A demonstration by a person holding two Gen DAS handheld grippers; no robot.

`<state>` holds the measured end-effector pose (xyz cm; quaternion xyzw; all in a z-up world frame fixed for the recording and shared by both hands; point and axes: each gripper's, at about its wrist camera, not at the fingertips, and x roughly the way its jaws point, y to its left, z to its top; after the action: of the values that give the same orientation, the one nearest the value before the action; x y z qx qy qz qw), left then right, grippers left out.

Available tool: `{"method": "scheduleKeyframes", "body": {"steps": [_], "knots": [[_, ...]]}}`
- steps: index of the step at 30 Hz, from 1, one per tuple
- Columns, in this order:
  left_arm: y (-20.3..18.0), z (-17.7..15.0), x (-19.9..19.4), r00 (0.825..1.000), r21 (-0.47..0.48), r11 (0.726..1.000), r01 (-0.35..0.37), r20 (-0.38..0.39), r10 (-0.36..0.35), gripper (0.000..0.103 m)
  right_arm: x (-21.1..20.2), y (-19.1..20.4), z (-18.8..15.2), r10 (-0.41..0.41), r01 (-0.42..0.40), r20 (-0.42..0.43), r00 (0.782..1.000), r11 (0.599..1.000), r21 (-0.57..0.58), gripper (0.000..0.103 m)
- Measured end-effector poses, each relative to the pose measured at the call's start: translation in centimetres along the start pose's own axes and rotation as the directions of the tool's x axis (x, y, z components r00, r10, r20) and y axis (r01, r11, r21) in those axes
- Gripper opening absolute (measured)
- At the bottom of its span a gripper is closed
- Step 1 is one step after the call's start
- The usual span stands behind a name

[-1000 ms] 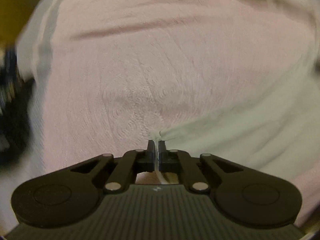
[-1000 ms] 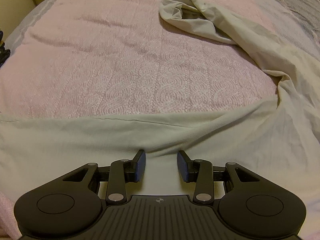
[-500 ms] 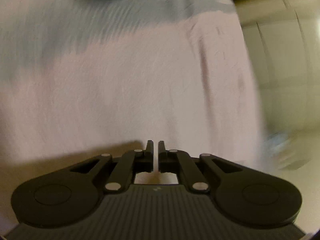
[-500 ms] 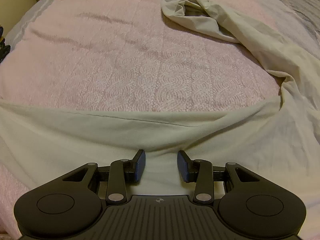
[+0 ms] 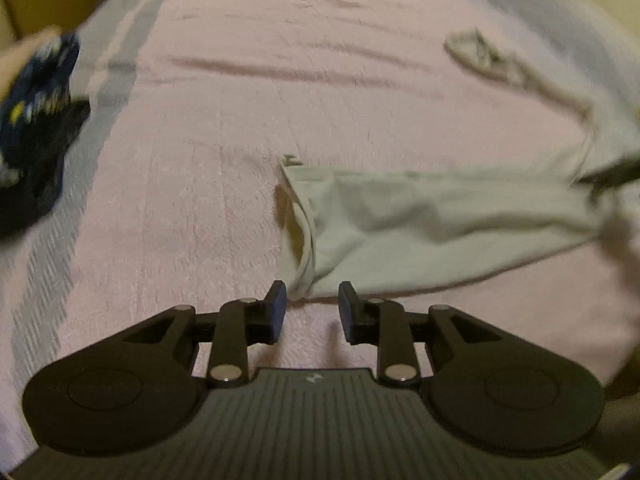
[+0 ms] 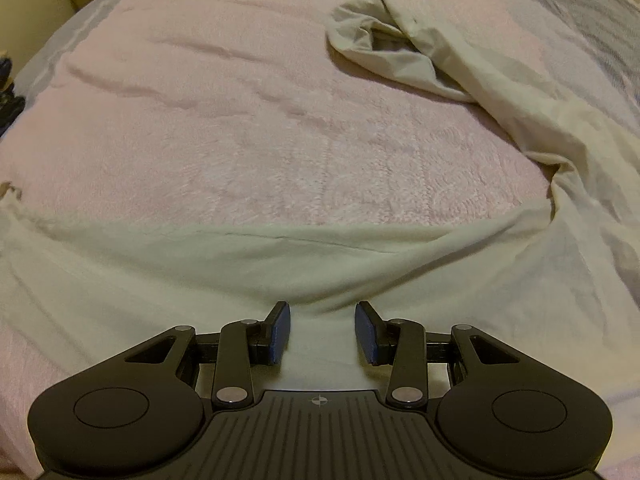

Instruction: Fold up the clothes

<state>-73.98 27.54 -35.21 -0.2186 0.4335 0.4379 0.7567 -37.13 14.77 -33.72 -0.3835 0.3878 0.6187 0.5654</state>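
Dark patterned fabric (image 5: 34, 120) is bunched at your far left, on the grey-striped border of the bedspread (image 5: 200, 160), well apart from the work. Pink quilting fills the middle of both views. Your left gripper (image 5: 311, 304) hangs just above it with its jaws apart and nothing between them. The open hem end of the pale beige garment (image 5: 420, 236) lies just ahead of the fingertips and slightly to their right, its lower corner nearly touching the left finger (image 5: 276, 312). From that end the cloth runs as a long band off to the right, so its long axis lies across your line of approach, not along it.

Further right, your right gripper (image 6: 323, 330) sits over the same garment (image 6: 240, 280), jaws spread and holding nothing, pale cloth showing under and between the fingers. Beyond it the garment bends up the right side of the bed to a second open end (image 6: 384, 52).

Judging by this, the left hand is nearer the loose hem; a small shift right and forward should bring that edge between its jaws.
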Motion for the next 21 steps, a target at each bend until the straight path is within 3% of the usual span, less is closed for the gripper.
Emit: {"method": "scheduleKeyframes", "body": {"steps": [2,3,4,8,10,12,14,16,17,18,19,20,21], "knots": [[-1.2,-0.2,1.5,0.997,0.039,0.997,-0.071,-0.006,0.071,0.022,0.0,0.6,-0.4,-0.005,0.005,0.0,1.0,1.0,-0.03,0.04],[-1.4,-0.2,2.3,0.997,0.047,0.996,-0.082,-0.008,0.083,0.009,0.1,0.9,-0.7,-0.011,0.011,0.001,1.0,0.999,-0.044,0.04],[-0.5,-0.1,2.2,0.998,0.012,0.998,-0.06,0.0,0.06,0.001,0.3,1.2,-0.9,-0.017,0.017,0.001,1.0,0.998,-0.058,0.04],[4.1,0.6,0.7,0.998,-0.148,0.988,0.037,0.06,-0.028,0.0,0.8,1.1,-1.0,-0.015,0.015,-0.001,1.0,0.998,-0.067,0.04],[7.9,0.9,-1.9,0.987,-0.277,0.953,0.125,0.131,-0.091,0.0,0.9,1.0,-1.1,-0.007,0.007,-0.002,1.0,0.998,-0.064,0.04],[10.7,0.7,-3.4,0.977,-0.339,0.92,0.196,0.152,-0.152,0.001,1.0,0.9,-1.2,-0.004,0.004,-0.002,1.0,0.998,-0.058,0.04],[11.6,0.1,-2.2,0.973,-0.355,0.906,0.231,0.055,-0.226,0.001,1.2,0.9,-1.3,-0.006,0.006,-0.003,1.0,0.999,-0.051,0.04],[11.2,-0.8,0.4,0.946,-0.393,0.882,0.26,-0.078,-0.314,0.002,1.4,1.1,-1.3,-0.015,0.015,-0.003,1.0,0.999,-0.05,0.041],[10.6,-1.2,1.5,0.939,-0.395,0.887,0.238,-0.141,-0.315,0.002,1.3,1.1,-1.3,-0.016,0.016,-0.004,1.0,0.999,-0.05,0.041],[10.2,-1.4,2.1,0.943,-0.396,0.895,0.204,-0.166,-0.288,0.003,1.3,1.1,-1.3,-0.017,0.017,-0.004,1.0,0.999,-0.049,0.041],[10.3,-1.6,1.9,0.946,-0.435,0.877,0.202,-0.144,-0.289,0.003,1.3,1.1,-1.3,-0.018,0.018,-0.005,1.0,0.999,-0.049,0.041],[10.9,-1.9,1.2,0.949,-0.505,0.837,0.209,-0.101,-0.298,0.003,1.3,1.0,-1.3,-0.015,0.014,-0.008,1.0,0.999,-0.046,0.041],[11.9,-2.7,0.3,0.955,-0.601,0.77,0.212,-0.042,-0.295,0.007,1.3,0.9,-1.2,-0.011,0.01,-0.011,1.0,0.999,-0.044,0.041]]}}
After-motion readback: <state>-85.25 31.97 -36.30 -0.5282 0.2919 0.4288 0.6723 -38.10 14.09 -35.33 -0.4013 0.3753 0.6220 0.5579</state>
